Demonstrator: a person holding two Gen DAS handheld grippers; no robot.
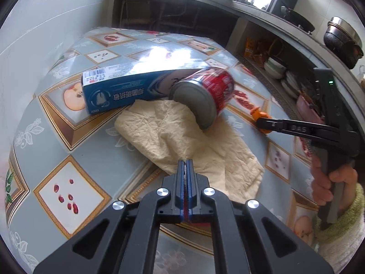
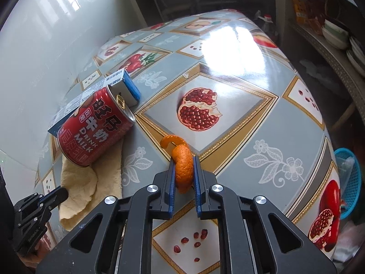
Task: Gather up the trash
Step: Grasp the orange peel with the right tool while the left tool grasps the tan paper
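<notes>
Left claw: my jaws fully closed, pinching napkin edge
Right claw: clamped on orange peel
Can: 10 o'clock, lying on napkin

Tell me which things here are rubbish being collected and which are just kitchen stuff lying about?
Rubbish:
- orange peel, pinched in the right gripper
- crumpled paper napkin, its edge nipped by the left gripper
- red milk can, lying on its side
- blue carton behind it

Lying about:
- bowls on the shelf
- black pot
- blue basket beside the table
</notes>
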